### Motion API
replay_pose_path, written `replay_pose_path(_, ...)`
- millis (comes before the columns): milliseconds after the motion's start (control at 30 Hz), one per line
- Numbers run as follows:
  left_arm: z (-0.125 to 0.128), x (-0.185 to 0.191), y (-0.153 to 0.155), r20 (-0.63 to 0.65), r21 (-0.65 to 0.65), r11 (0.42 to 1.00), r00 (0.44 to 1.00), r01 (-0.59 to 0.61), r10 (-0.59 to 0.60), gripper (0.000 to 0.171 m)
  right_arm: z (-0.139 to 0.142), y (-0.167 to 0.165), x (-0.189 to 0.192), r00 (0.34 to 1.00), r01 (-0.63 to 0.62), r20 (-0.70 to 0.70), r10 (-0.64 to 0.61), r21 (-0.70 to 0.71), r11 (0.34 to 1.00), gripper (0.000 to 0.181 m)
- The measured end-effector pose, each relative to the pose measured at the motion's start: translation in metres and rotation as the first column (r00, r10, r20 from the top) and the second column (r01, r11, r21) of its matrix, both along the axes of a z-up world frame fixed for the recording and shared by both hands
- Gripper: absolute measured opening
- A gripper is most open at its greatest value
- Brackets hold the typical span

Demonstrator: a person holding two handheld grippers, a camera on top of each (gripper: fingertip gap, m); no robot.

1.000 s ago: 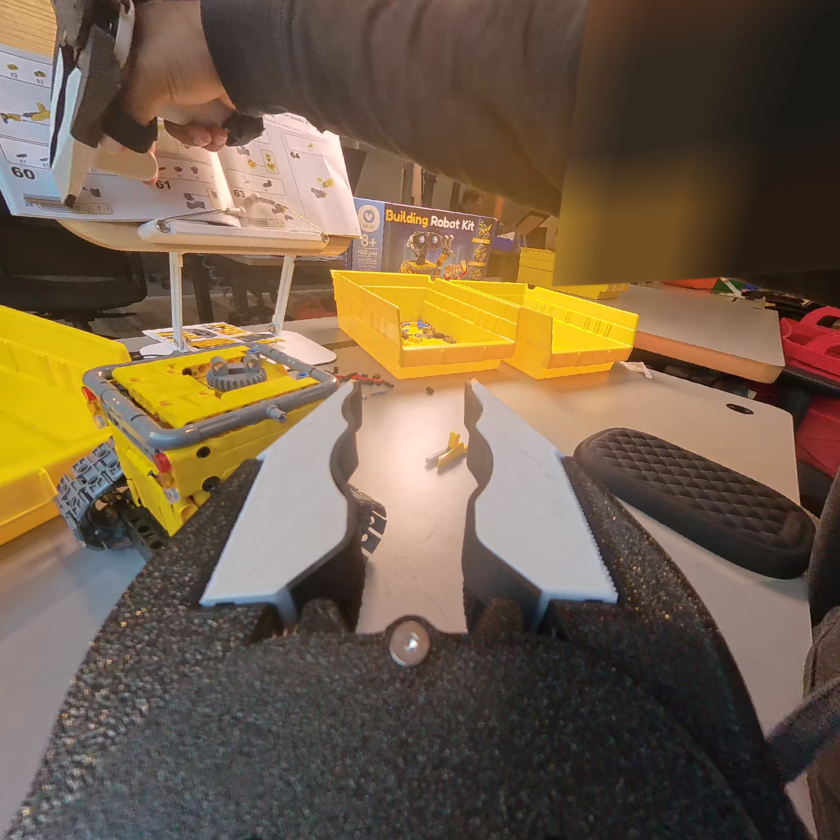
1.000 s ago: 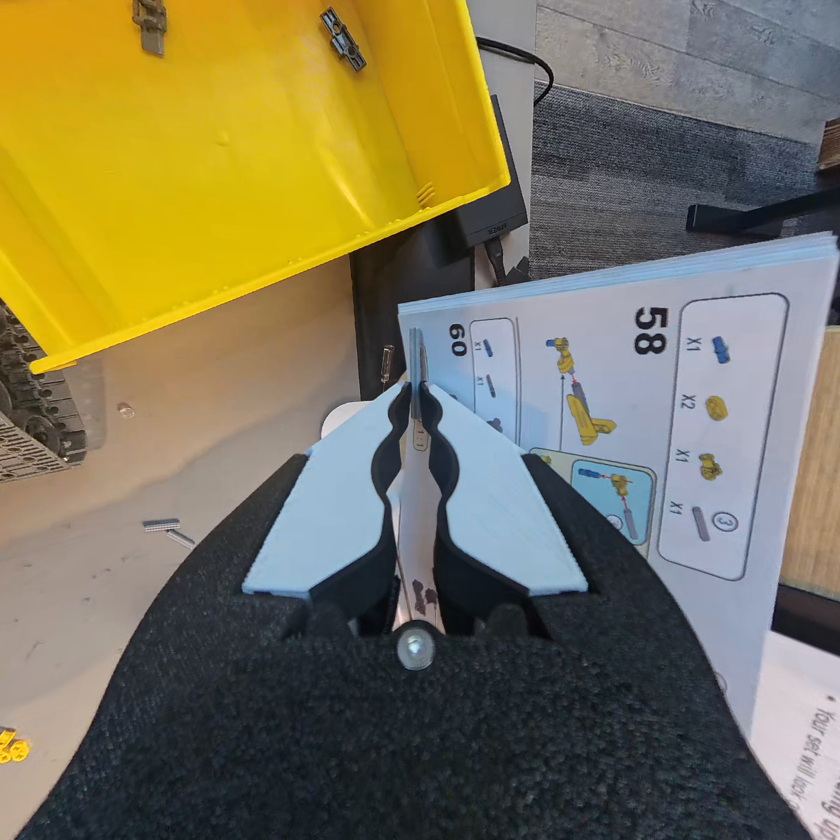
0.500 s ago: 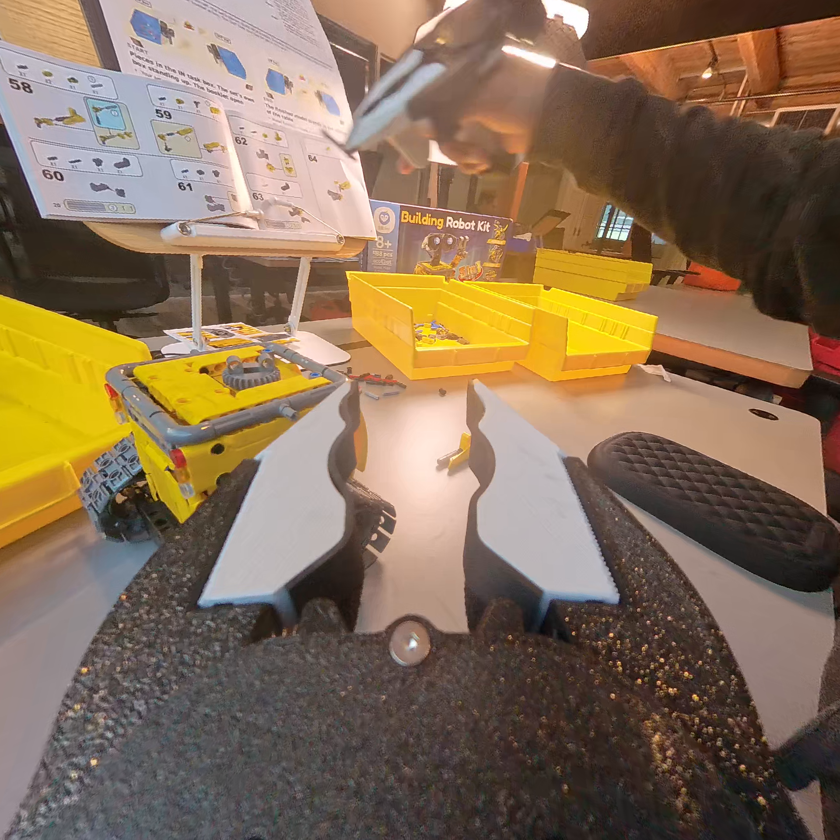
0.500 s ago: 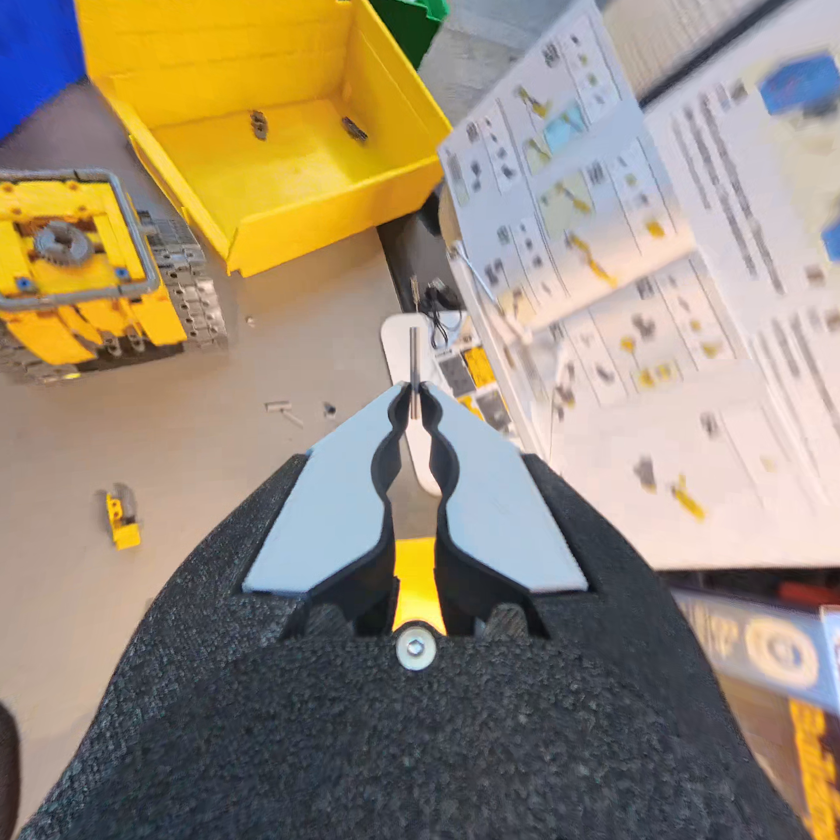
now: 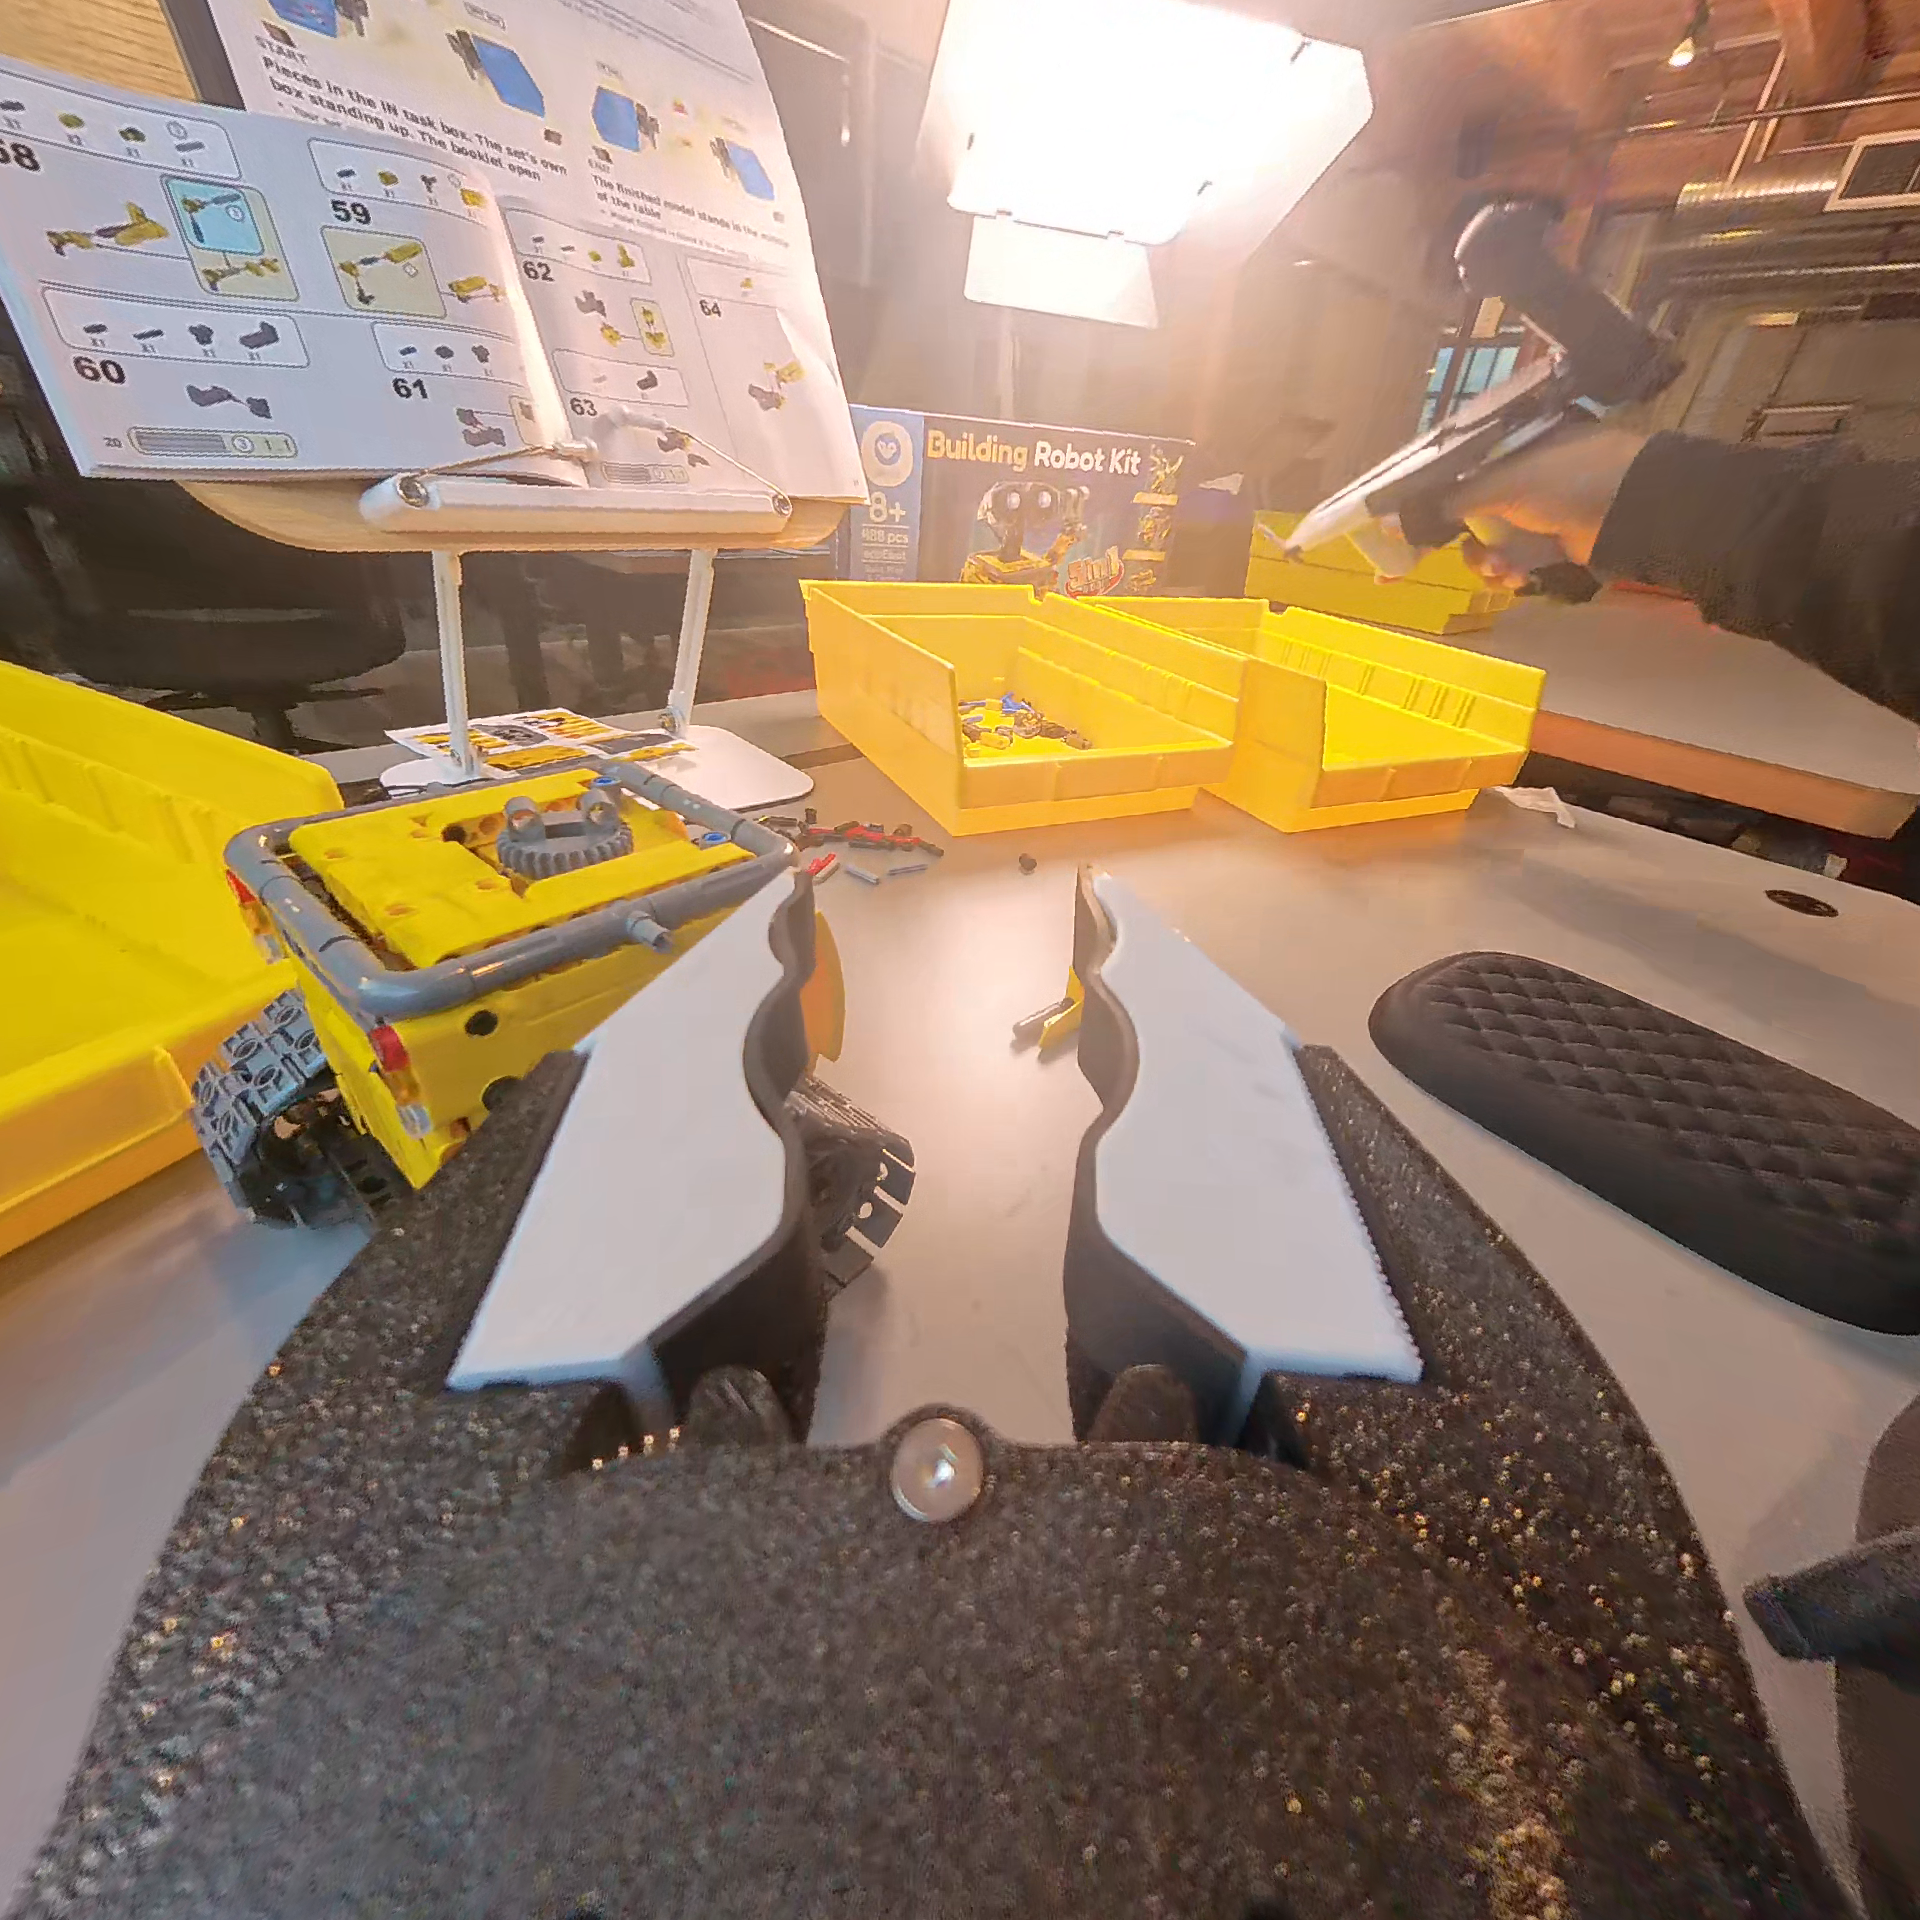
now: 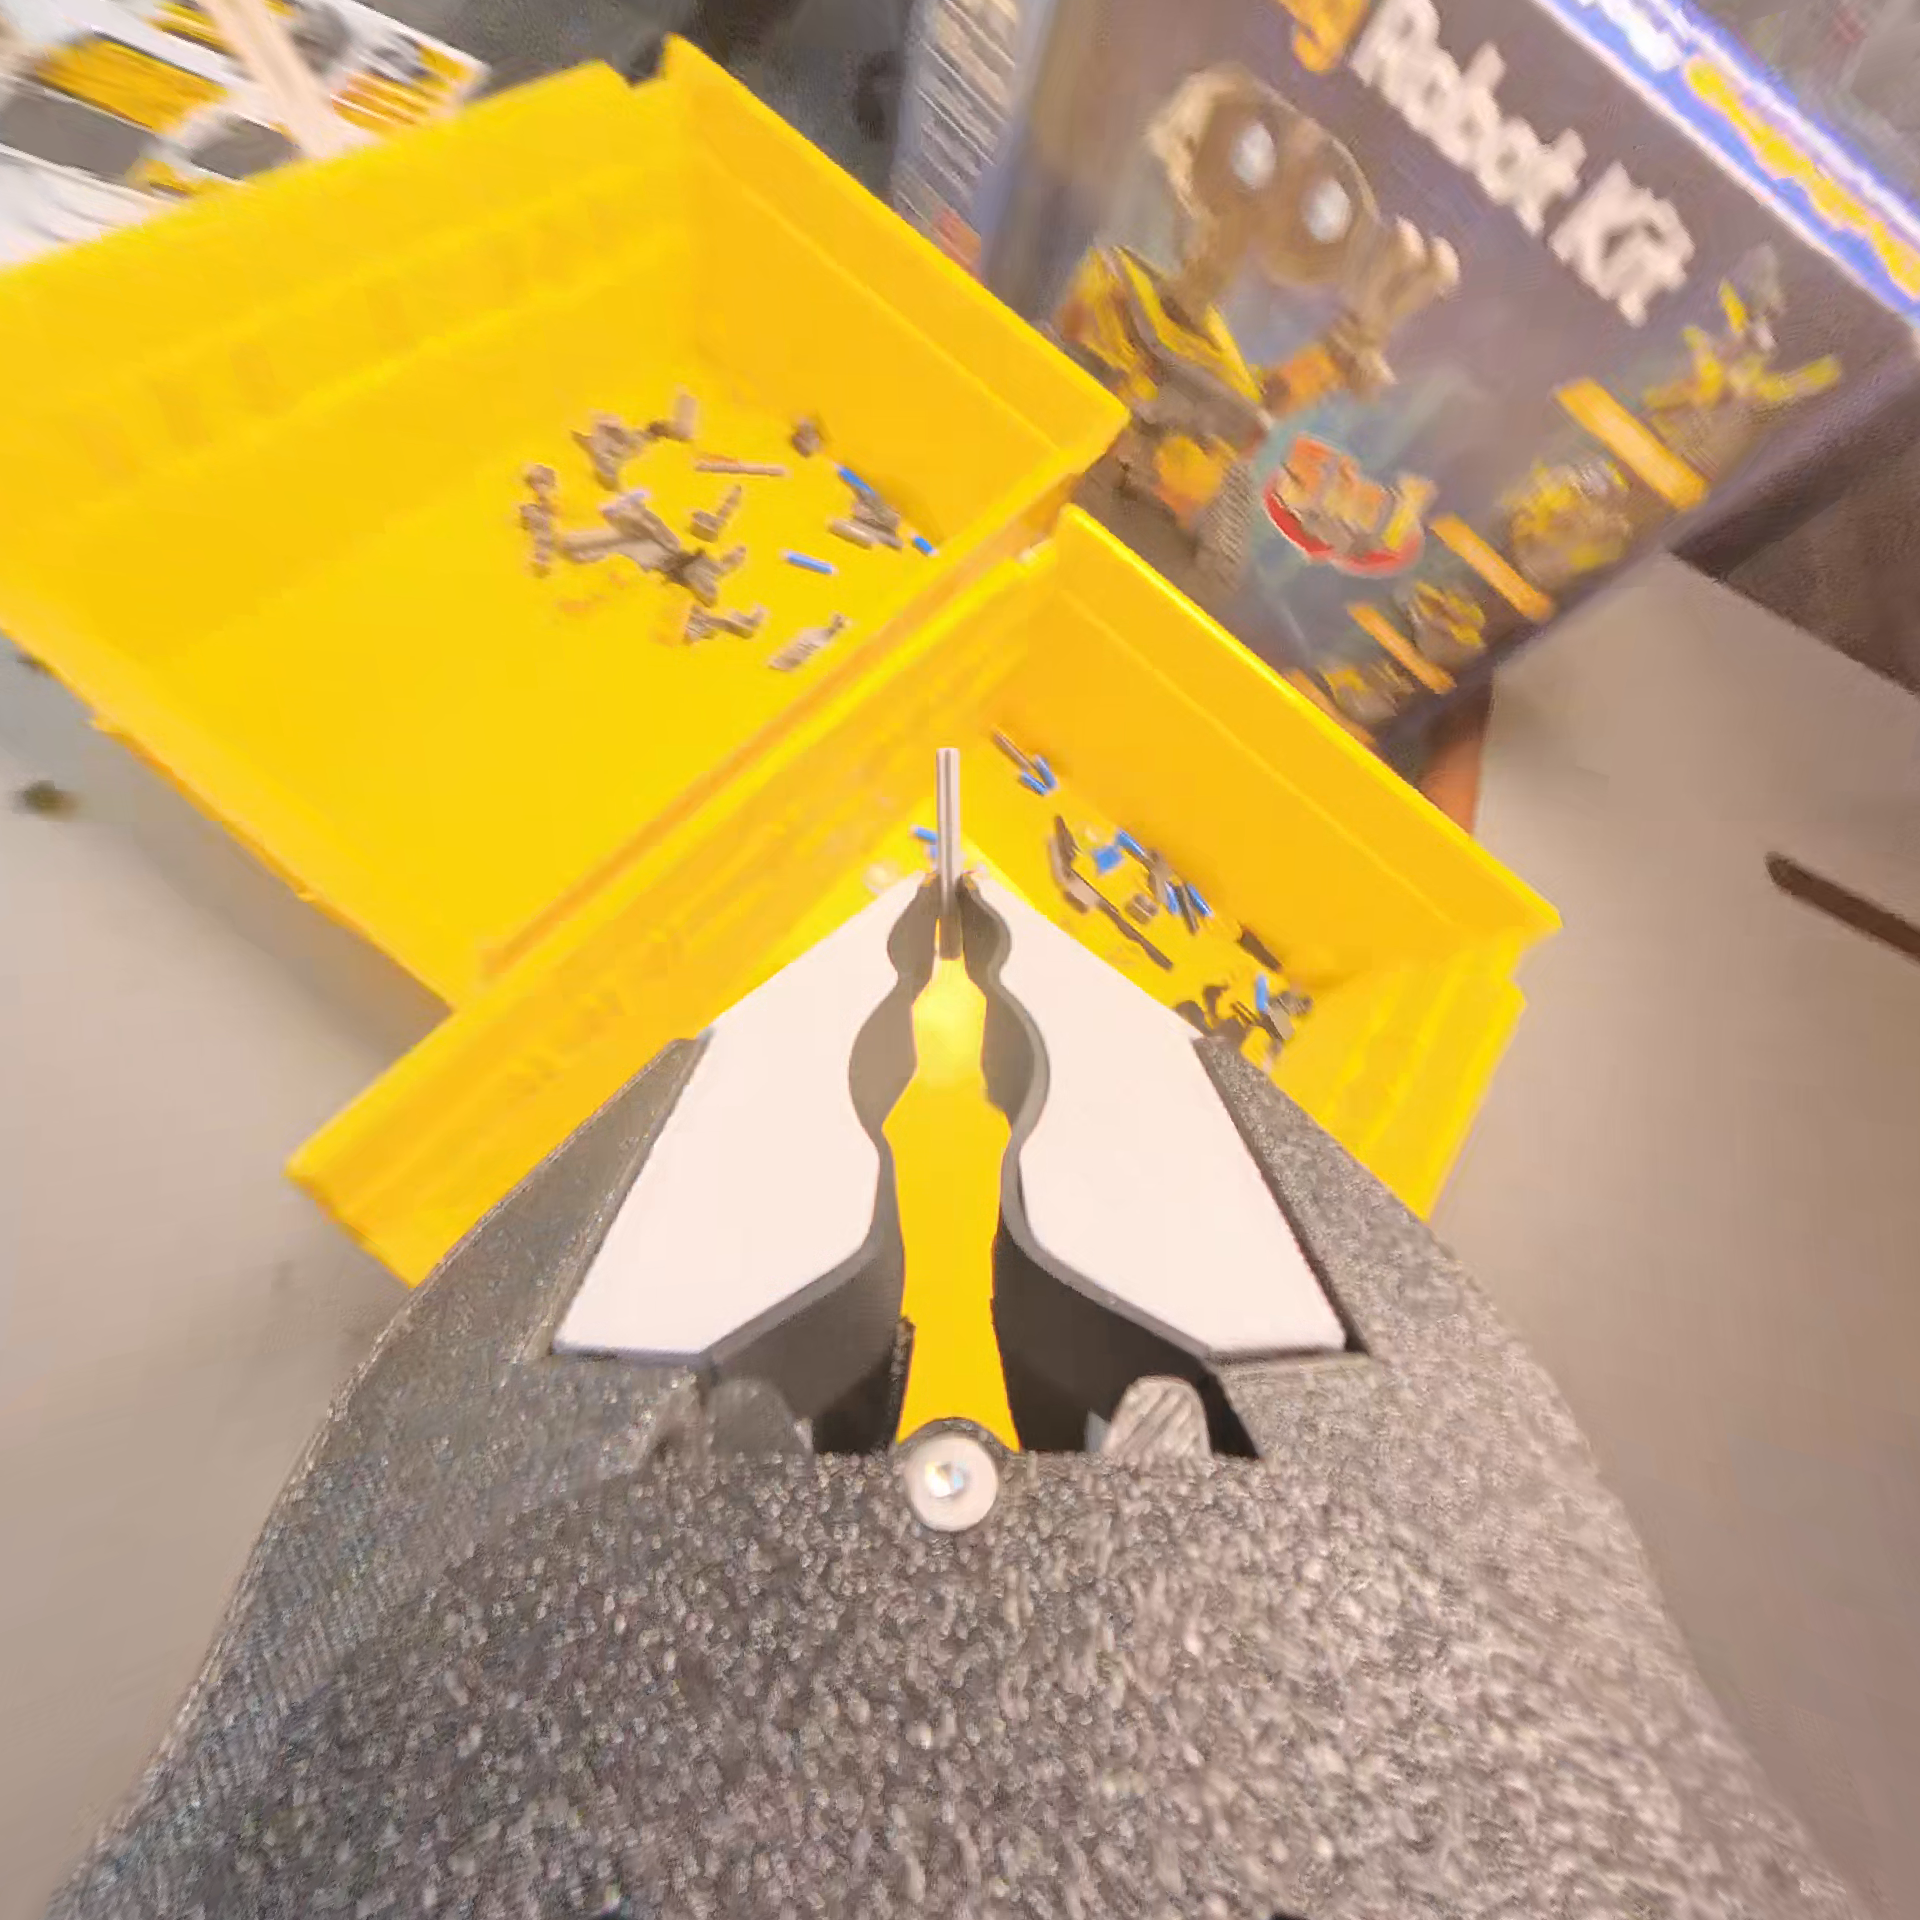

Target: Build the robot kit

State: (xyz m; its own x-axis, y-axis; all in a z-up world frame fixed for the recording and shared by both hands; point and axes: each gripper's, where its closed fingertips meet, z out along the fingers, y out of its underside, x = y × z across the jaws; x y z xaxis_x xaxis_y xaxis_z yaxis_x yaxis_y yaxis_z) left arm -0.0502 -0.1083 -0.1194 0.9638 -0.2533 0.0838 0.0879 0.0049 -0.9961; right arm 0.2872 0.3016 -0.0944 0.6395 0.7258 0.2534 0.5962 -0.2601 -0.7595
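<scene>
Left tongs (image 5: 940, 904): spread apart, holding nothing, low over the grey counter (image 5: 1299, 914); the left finger sits just beside a yellow brick-built tracked vehicle with a grey rail and gear on top (image 5: 488, 935).
Small yellow-and-black brick piece (image 5: 1055, 1013): lies on the counter just beside the right finger.
Right tongs (image 6: 945, 883): pinched together on a thin grey metal-looking pin (image 6: 945, 821), which sticks out past the tips, above the nearer bin.
Nearer yellow plastic bin (image 6: 644, 1049): holds scattered small blue and dark pieces.
Farther yellow plastic bin (image 6: 312, 644): touches the first; holds grey and a few blue pieces.
Large yellow bin (image 5: 94, 987): at the left edge, just beside the vehicle.
Black quilted oval pad (image 5: 1662, 1101): right; bare counter between it and the tongs.
Open instruction booklet (image 5: 312, 301): on a white stand, printed step pictures.
Dark printed kit box (image 6: 1455, 312): behind the bins.
</scene>
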Motion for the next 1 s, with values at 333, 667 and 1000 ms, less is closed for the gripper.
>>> replay_pose_path(333,-0.006,0.001,0.004,-0.023,-0.033,0.999,1.0,-0.01,0.009,0.049,-0.065,0.058,0.096,0.918,0.359,0.194,-0.345,-0.043,0.932,0.004)
replay_pose_path(667,-0.012,0.0,0.01,-0.039,-0.073,0.997,0.999,-0.025,0.022,0.048,-0.101,0.087,0.055,0.917,0.293,0.304,-0.258,-0.074,0.953,0.004)
replay_pose_path(1000,-0.017,0.0,0.013,-0.06,-0.103,0.994,0.998,-0.04,0.034,0.048,-0.125,0.121,0.057,0.927,0.331,0.211,-0.309,-0.076,0.94,0.014)
